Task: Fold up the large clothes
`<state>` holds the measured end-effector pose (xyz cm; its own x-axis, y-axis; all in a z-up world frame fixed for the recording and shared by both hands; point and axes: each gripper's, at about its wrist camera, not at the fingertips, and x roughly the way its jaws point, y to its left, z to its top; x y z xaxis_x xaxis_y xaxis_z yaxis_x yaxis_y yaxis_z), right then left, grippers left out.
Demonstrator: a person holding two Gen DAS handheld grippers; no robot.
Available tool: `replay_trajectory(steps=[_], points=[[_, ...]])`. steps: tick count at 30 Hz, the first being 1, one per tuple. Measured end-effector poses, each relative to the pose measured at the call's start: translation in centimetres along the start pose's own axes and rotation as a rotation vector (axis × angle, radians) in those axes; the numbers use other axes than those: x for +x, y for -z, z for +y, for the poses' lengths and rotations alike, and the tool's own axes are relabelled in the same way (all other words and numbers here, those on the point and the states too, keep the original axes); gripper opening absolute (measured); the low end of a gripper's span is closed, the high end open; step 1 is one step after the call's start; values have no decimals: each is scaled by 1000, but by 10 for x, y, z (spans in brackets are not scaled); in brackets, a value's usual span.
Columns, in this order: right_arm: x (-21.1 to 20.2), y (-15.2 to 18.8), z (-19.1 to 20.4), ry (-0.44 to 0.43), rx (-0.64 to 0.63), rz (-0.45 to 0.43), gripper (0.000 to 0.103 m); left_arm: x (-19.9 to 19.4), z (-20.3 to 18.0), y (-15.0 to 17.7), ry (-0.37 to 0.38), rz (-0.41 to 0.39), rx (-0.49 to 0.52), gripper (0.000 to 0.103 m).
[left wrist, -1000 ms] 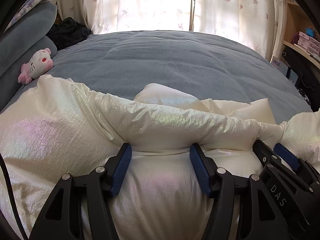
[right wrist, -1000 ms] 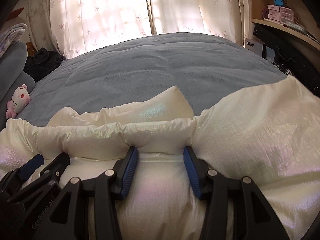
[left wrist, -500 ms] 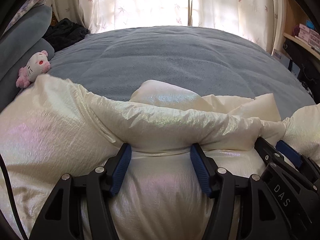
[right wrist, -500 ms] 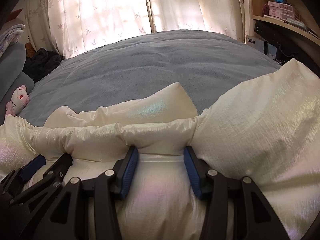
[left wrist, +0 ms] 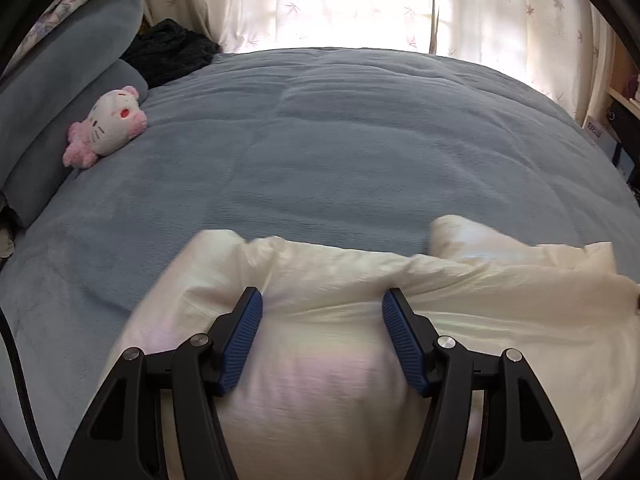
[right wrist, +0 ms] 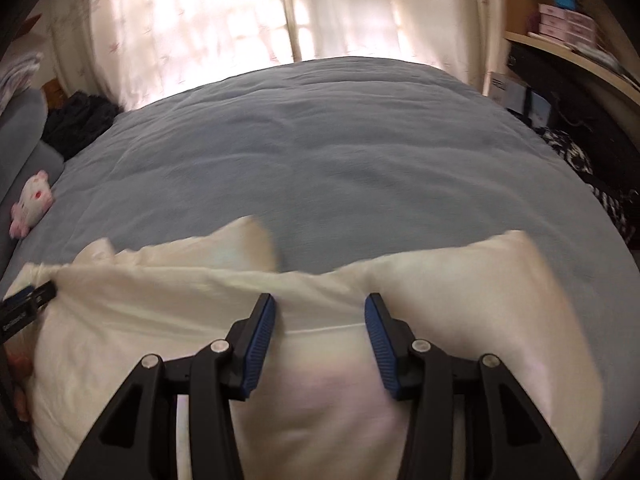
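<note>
A large, shiny cream puffer jacket point(left wrist: 400, 320) lies bunched at the near edge of a grey-blue bed; it also fills the bottom of the right wrist view point(right wrist: 320, 380). My left gripper point(left wrist: 322, 300) has its jaws wide apart with the jacket's thick padded edge between the blue pads point(left wrist: 240, 344). My right gripper point(right wrist: 320, 304) stands the same way on the jacket further right, blue pads point(right wrist: 380, 344) against the padding. The left gripper's tip shows at the left edge of the right wrist view point(right wrist: 24, 304). The jacket is motion-blurred in both views.
The grey-blue bedspread point(left wrist: 340, 140) stretches ahead to curtained windows. A pink and white plush toy point(left wrist: 108, 128) and dark clothing point(left wrist: 168, 48) lie at the far left by grey pillows point(left wrist: 60, 80). Shelves with boxes point(right wrist: 568, 24) and dark clutter stand to the right.
Both grippers have moved apart and pulled back towards me with the jacket. Much more bare bedspread shows ahead, and the jacket's edge is stretched wider between them.
</note>
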<state>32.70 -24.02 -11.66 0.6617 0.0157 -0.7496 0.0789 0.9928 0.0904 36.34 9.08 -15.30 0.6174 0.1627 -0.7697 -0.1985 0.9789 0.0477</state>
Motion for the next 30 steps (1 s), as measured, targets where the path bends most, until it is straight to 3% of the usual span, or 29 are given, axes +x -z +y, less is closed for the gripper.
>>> replay_trajectory(steps=[3,8,12,16,22,27,30], points=[[-2,-1,-39,2,81,-2,45,6,4,3,-2,12,-16,62],[-9,2,-76,76,138,15,45,4,-6,1,-62,25,16,62],[-30,5,-90,156,111,6,47,-17,7,-1,-81,9,10,62],[-65,5,-95,162,112,-37,47,-55,25,2,-59,-2,-20,63],[-118,9,-79,83,164,-82,47,-122,43,25,4,-3,-6,69],[-154,22,-40,2,136,-110,47,-173,59,63,138,24,-34,81],[-166,34,-18,-47,106,-120,47,-197,73,100,261,47,-95,84]])
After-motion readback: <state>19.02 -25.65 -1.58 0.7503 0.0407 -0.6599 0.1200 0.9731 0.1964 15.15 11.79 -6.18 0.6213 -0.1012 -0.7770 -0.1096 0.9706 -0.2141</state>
